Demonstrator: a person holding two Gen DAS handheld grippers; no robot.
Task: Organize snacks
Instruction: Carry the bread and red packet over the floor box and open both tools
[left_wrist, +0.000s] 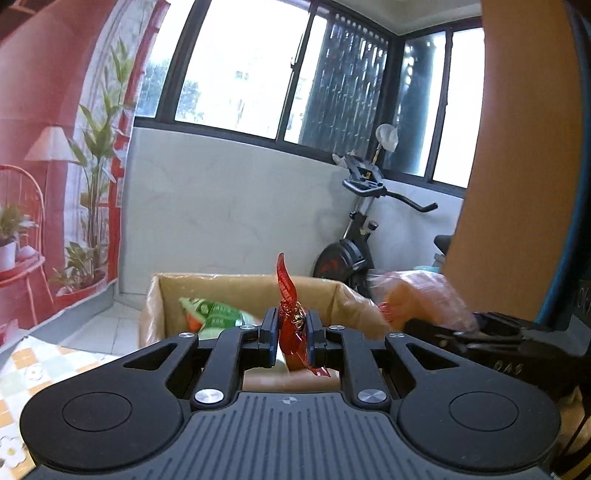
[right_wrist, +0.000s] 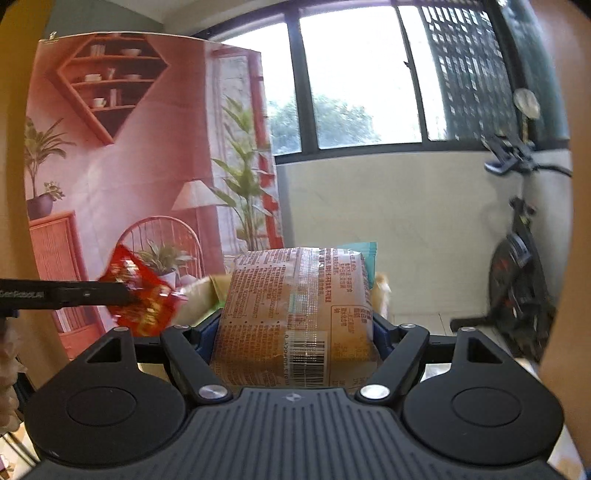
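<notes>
My left gripper (left_wrist: 291, 334) is shut on a small red foil snack packet (left_wrist: 290, 317), held just in front of an open cardboard box (left_wrist: 243, 284). A green snack bag (left_wrist: 214, 314) lies inside the box. My right gripper (right_wrist: 295, 328) is shut on a large clear pack of orange-brown biscuits (right_wrist: 295, 314) with printed text and a barcode. In the right wrist view the left gripper (right_wrist: 125, 293) reaches in from the left with the red packet (right_wrist: 142, 295). In the left wrist view the right gripper (left_wrist: 458, 334) and its pack (left_wrist: 424, 299) show blurred at right.
A checked tablecloth (left_wrist: 33, 373) covers the table at lower left. An exercise bike (left_wrist: 354, 236) stands by the wall under the windows. A printed red backdrop (right_wrist: 122, 177) hangs at left. A teal bag edge (right_wrist: 364, 251) sticks up behind the biscuit pack.
</notes>
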